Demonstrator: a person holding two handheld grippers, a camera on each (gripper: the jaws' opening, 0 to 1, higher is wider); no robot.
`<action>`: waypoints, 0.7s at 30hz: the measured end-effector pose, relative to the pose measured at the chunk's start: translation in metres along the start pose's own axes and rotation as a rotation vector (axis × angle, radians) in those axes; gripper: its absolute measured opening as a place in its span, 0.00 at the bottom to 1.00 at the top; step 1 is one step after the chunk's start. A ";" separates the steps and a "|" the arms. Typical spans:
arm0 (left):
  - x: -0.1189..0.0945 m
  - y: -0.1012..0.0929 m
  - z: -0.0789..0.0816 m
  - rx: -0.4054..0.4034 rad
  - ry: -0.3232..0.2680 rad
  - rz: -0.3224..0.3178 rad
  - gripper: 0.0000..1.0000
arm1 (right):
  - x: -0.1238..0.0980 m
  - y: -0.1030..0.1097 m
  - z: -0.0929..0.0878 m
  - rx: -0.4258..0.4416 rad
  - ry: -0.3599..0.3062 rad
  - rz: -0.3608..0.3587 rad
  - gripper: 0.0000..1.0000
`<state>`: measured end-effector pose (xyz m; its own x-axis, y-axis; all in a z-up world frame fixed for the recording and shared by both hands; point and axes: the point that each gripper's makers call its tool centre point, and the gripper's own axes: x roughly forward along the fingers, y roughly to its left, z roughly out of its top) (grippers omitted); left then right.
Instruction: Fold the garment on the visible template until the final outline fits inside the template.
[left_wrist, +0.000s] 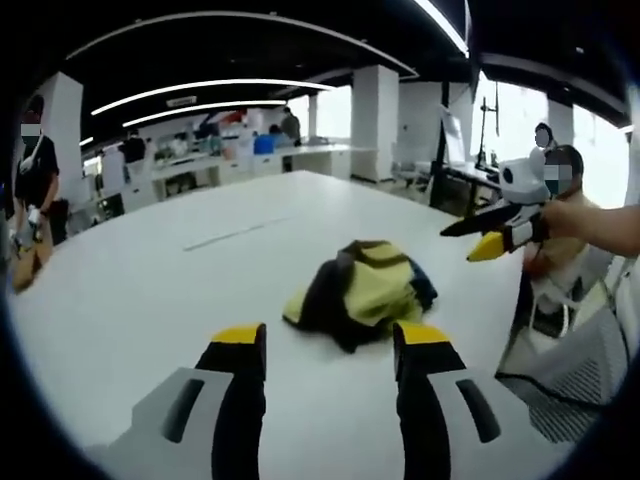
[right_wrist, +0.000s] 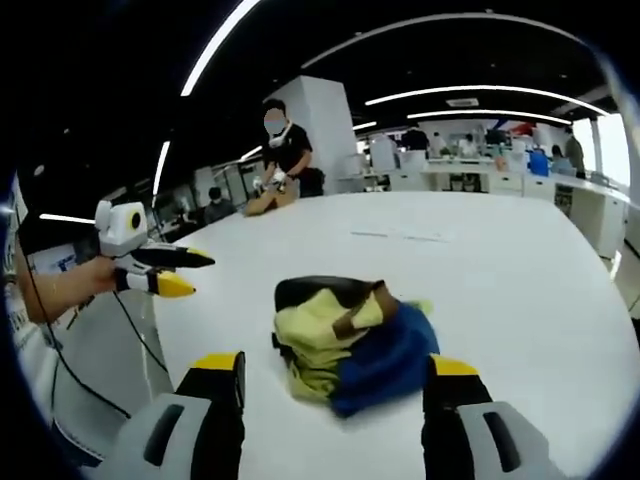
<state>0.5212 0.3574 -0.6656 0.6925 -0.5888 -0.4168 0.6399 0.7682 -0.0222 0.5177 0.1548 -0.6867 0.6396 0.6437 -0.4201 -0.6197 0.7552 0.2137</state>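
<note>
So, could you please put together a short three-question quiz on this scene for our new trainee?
1. True or false: the garment is already spread flat on the white table.
2. Which colours show on the garment in the right gripper view? A) red and white B) yellow, blue, black and brown C) green and pink
3. Fill in: both the left claw and the right claw are ____, with nothing between their jaws.

Key:
1. False; it lies crumpled in a heap.
2. B.
3. Open.
</note>
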 end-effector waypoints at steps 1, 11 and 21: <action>0.002 -0.001 0.000 -0.004 0.005 -0.006 0.47 | 0.002 0.000 0.000 0.001 0.000 0.001 0.68; 0.029 -0.005 0.005 0.010 0.023 -0.056 0.41 | 0.024 -0.001 0.001 0.020 0.010 0.008 0.58; 0.061 -0.015 0.010 0.033 0.035 -0.112 0.35 | 0.042 -0.004 -0.001 0.033 0.032 0.010 0.54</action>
<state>0.5575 0.3077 -0.6814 0.6043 -0.6612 -0.4447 0.7238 0.6888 -0.0406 0.5467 0.1783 -0.7056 0.6184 0.6475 -0.4453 -0.6104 0.7527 0.2467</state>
